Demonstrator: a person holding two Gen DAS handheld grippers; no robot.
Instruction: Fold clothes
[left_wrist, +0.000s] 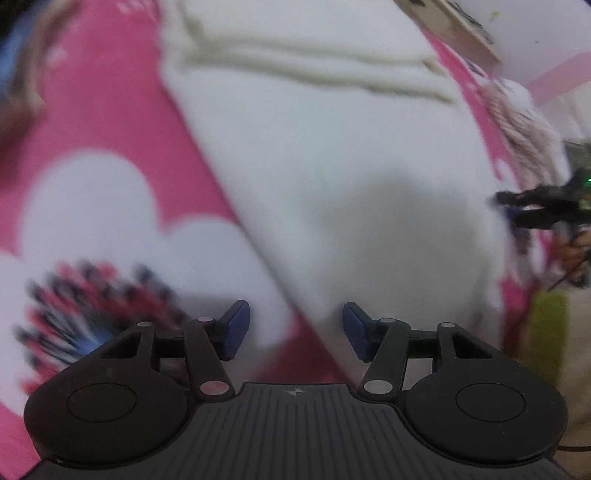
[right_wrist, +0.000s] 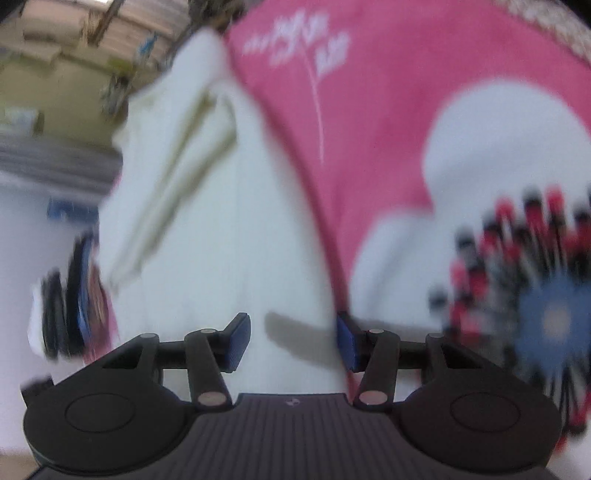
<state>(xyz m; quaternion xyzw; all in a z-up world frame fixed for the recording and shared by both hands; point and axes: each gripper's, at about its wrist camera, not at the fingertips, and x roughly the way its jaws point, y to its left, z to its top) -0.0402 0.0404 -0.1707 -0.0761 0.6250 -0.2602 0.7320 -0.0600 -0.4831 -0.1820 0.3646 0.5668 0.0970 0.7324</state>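
Observation:
A white folded garment (left_wrist: 332, 166) with cream-edged folds lies on a pink cloth (left_wrist: 103, 110) printed with white clouds and a red, black and blue flower (left_wrist: 85, 317). My left gripper (left_wrist: 295, 328) hangs open over the garment's near corner, with nothing between its blue pads (left_wrist: 236, 325). In the right wrist view the same white garment (right_wrist: 221, 240) runs up the middle, and my right gripper (right_wrist: 291, 341) stands open above its near end without pinching any fabric. My right gripper (left_wrist: 524, 206) also shows at the garment's right edge in the left wrist view. Both views are blurred.
The pink cloth (right_wrist: 369, 129) has a fringed edge (left_wrist: 524, 125). A pale box-like thing (left_wrist: 450, 26) sits beyond the garment. A green patch (left_wrist: 546, 332) lies past the cloth's right edge. A dark blurred shape (right_wrist: 70, 295) is at the left of the right wrist view.

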